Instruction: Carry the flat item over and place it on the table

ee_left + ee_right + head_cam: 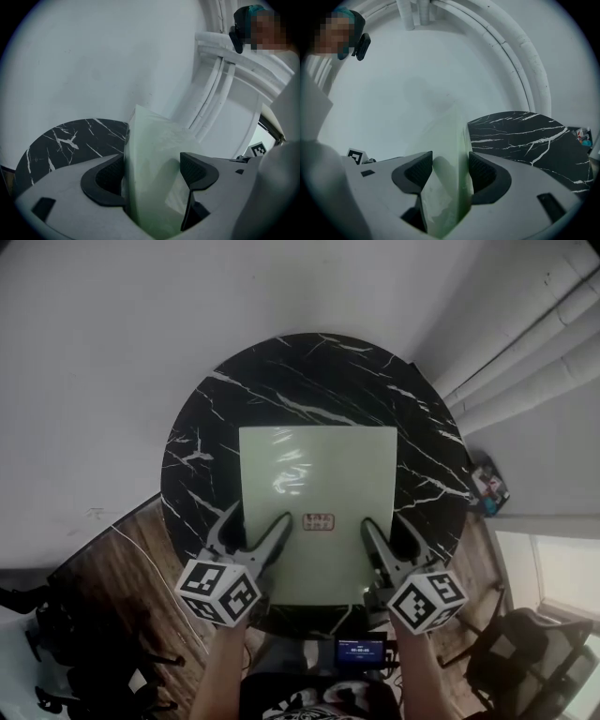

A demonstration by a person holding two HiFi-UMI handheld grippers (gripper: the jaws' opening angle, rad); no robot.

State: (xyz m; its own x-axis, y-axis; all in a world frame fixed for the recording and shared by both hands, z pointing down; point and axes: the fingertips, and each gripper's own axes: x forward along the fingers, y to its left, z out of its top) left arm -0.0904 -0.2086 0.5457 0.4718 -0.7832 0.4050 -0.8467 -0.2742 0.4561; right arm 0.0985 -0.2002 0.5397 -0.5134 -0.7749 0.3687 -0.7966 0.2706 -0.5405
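Note:
The flat item [314, 498] is a pale green, glossy square sheet with a small red label. It lies over the round black marble table [202, 442], near edge towards me; I cannot tell if it rests fully on the top. My left gripper [251, 529] holds its near left corner, and the green sheet [150, 159] fills the gap between those jaws. My right gripper [391, 536] holds the near right corner, where the sheet [450, 178] is pressed between both pads. Both grippers are shut on it.
A white wall and white pipes [525, 362] rise behind the table. Wooden floor [141, 568] shows at the left. Small coloured things [487, 486] lie at the table's right, and dark chair frames [506, 652] stand lower right. A small screen [361, 650] sits below the grippers.

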